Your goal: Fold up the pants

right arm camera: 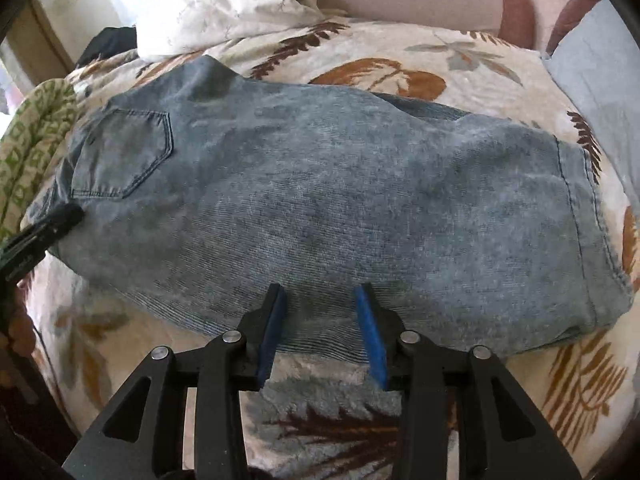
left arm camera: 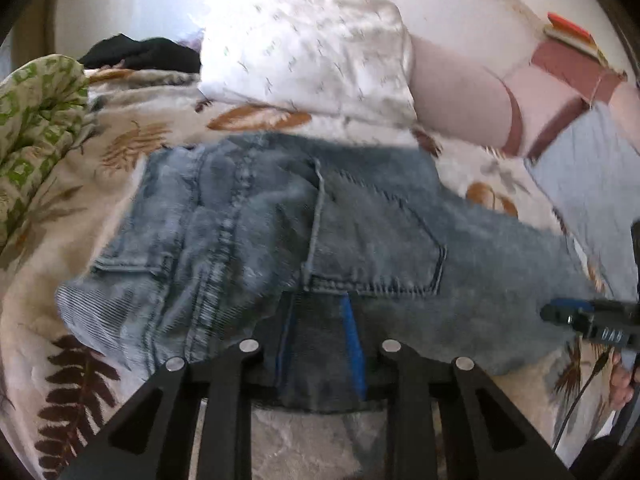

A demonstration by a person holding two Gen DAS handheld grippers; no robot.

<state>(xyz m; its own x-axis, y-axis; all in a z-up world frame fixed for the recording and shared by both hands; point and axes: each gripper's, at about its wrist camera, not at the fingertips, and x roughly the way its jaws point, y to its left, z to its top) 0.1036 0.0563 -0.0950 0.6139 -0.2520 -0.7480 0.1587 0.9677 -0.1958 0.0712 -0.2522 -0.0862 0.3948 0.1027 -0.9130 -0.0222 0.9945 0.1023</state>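
Light blue washed jeans [right arm camera: 320,200] lie folded on a leaf-print blanket [right arm camera: 400,64], back pocket [right arm camera: 124,152] at the left and hems at the right. In the left wrist view the jeans [left arm camera: 256,224] fill the middle. My left gripper [left arm camera: 320,304] has denim of the waist end between its blue pads; the jaws stand apart with cloth draped between them. It also shows as a black tip in the right wrist view [right arm camera: 60,216]. My right gripper [right arm camera: 320,292] is open, its fingertips over the near edge of the jeans, and it shows in the left wrist view [left arm camera: 560,312].
A white pillow [left arm camera: 312,56] and a pink headboard [left arm camera: 460,92] lie behind the jeans. A green patterned quilt [left arm camera: 36,120] is bunched at the left. A pale blue cloth [right arm camera: 592,80] lies at the right. Dark clothing [left arm camera: 136,52] sits at the back left.
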